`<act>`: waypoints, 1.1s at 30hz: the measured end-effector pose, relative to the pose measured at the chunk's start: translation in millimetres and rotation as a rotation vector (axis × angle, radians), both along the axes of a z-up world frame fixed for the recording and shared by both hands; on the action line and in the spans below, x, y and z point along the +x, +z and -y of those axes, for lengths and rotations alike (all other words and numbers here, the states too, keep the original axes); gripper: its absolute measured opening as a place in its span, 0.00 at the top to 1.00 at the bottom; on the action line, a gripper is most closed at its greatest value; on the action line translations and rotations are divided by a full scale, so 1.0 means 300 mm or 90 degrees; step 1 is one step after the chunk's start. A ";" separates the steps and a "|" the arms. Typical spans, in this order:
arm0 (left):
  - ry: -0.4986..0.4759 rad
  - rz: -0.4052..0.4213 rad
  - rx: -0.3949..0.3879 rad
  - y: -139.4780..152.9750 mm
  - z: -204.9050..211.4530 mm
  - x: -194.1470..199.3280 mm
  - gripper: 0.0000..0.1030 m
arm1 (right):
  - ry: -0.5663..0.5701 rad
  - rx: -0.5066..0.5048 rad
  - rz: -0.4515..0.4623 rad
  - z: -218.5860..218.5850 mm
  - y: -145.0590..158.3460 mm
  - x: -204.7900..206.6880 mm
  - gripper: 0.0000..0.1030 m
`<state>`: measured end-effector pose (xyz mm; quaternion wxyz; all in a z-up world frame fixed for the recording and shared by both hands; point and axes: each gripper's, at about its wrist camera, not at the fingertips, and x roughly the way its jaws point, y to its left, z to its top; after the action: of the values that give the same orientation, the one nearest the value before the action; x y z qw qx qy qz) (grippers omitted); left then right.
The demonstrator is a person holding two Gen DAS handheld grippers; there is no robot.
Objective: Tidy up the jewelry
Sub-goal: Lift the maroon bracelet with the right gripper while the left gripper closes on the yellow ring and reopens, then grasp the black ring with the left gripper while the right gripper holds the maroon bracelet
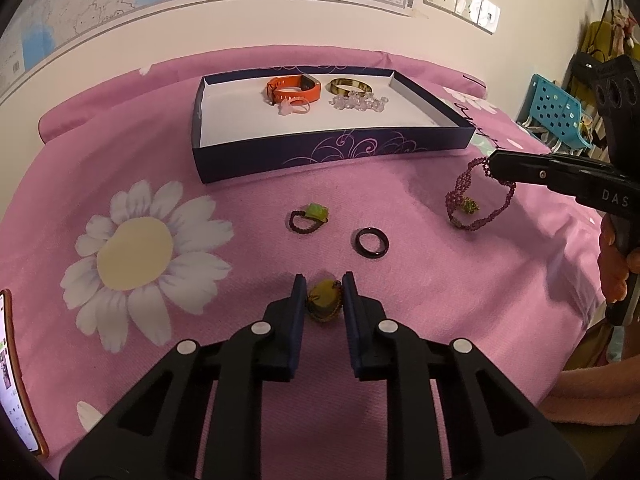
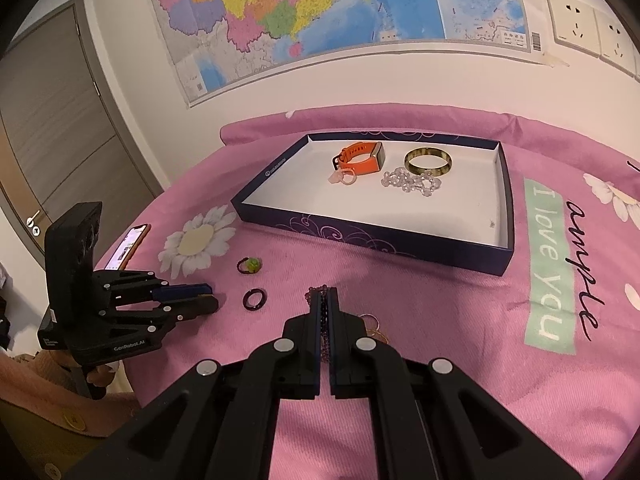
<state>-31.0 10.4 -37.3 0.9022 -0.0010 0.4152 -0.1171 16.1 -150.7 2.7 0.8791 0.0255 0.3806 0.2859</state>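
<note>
While both claws are gripping jewelry over the pink bedspread (image 1: pixel 400 208):
left gripper (image 1: pixel 324 286) is pinching the yellow-green pendant (image 1: pixel 323 298); right gripper (image 2: pixel 325 296), fully closed, is holding the purple beaded bracelet (image 1: pixel 464 196) near the box (image 1: pixel 332 150).

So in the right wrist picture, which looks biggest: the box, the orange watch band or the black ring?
1. Box, by far.
2. Orange watch band.
3. Black ring.
The band lies farther from the camera than the ring, so it is probably truly bigger.
</note>
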 end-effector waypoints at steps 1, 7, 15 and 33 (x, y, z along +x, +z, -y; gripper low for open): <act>0.000 0.001 -0.001 0.002 0.000 -0.001 0.82 | 0.000 0.001 0.001 0.000 0.002 0.001 0.98; -0.004 0.006 -0.005 0.014 0.003 0.000 0.82 | -0.002 0.007 0.005 0.003 0.013 0.001 0.98; -0.011 0.004 0.002 0.010 0.012 0.012 0.82 | -0.003 0.017 0.003 0.005 0.014 0.007 0.98; -0.016 0.003 -0.001 0.009 0.020 0.019 0.70 | -0.010 0.040 0.007 0.023 0.033 0.019 0.98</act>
<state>-25.3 4.4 -34.5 0.9017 0.0038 0.4126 -0.1290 21.7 -157.6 12.5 0.8821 0.0542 0.3665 0.2909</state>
